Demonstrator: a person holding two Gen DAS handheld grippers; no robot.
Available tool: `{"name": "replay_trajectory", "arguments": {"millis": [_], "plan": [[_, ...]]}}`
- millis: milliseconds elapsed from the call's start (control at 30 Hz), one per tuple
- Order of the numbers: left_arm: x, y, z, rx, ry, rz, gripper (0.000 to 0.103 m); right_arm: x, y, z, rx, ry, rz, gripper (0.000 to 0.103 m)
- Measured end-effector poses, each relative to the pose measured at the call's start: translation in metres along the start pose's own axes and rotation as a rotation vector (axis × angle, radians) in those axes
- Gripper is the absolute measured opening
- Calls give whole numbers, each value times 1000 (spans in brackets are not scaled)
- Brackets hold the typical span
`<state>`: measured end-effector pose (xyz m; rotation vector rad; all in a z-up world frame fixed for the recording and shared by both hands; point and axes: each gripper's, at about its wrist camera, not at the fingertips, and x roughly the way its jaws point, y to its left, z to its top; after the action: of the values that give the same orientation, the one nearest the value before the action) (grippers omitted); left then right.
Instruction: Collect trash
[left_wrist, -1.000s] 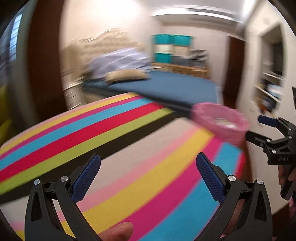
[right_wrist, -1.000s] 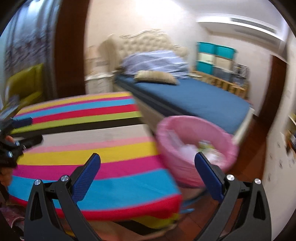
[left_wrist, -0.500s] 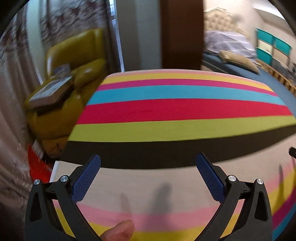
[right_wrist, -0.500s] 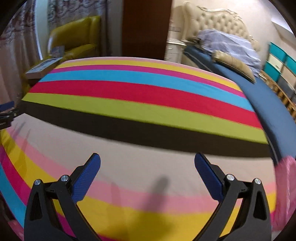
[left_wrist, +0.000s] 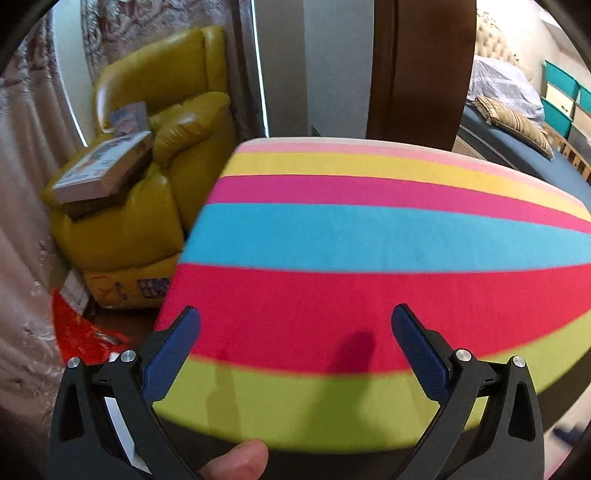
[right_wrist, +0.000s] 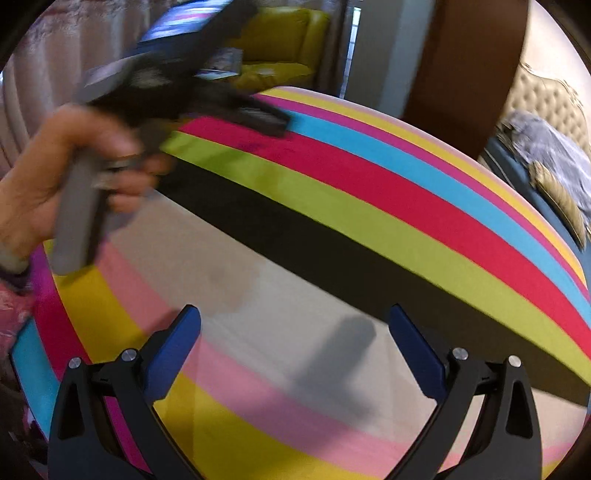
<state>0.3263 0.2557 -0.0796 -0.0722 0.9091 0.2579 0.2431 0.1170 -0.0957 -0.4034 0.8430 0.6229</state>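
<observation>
No writing can be read: the print on the books (left_wrist: 99, 166) and on the front of the yellow armchair (left_wrist: 147, 184) is too blurred.

Two grippers show. The left gripper (left_wrist: 295, 345) is spread wide with nothing between its blue pads (left_wrist: 171, 354), and it hangs over the near left part of the striped tabletop (left_wrist: 369, 236), above the red and lime stripes. A fingertip (left_wrist: 236, 459) shows at the bottom edge of its view. The right gripper (right_wrist: 294, 343) is likewise spread wide and holds nothing; it hangs over the beige and pink stripes nearer the person. In the right wrist view the left gripper appears again, blurred, in the person's left hand (right_wrist: 44, 177) over the tabletop's left side.

No trash can be seen on the tabletop in either view, and no bin shows.

One armchair stands off the tabletop's far left corner, with a stack of about two books on its seat and a third propped behind them. One red bag (left_wrist: 81, 332) lies on the floor by the armchair. One bed (left_wrist: 517, 147) stands beyond the far right corner, with one striped pillow (left_wrist: 513, 122) and a bundled quilt (left_wrist: 498, 81). Teal drawers (left_wrist: 569, 96) stand past the bed; their count is unclear.
</observation>
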Motion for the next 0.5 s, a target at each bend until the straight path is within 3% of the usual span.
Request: {"name": "replay_trajectory", "arguments": {"millis": [100,233,500], "plan": [[19,-1,5,16,19,2,97,9,9,11,3,-9,18,99],[26,3,10,-11,30,-57,97,15,-6,20,70,7,72,100],[26,1,9,-9,29,-54,97,14,-1,17,59,7,60,100]]}}
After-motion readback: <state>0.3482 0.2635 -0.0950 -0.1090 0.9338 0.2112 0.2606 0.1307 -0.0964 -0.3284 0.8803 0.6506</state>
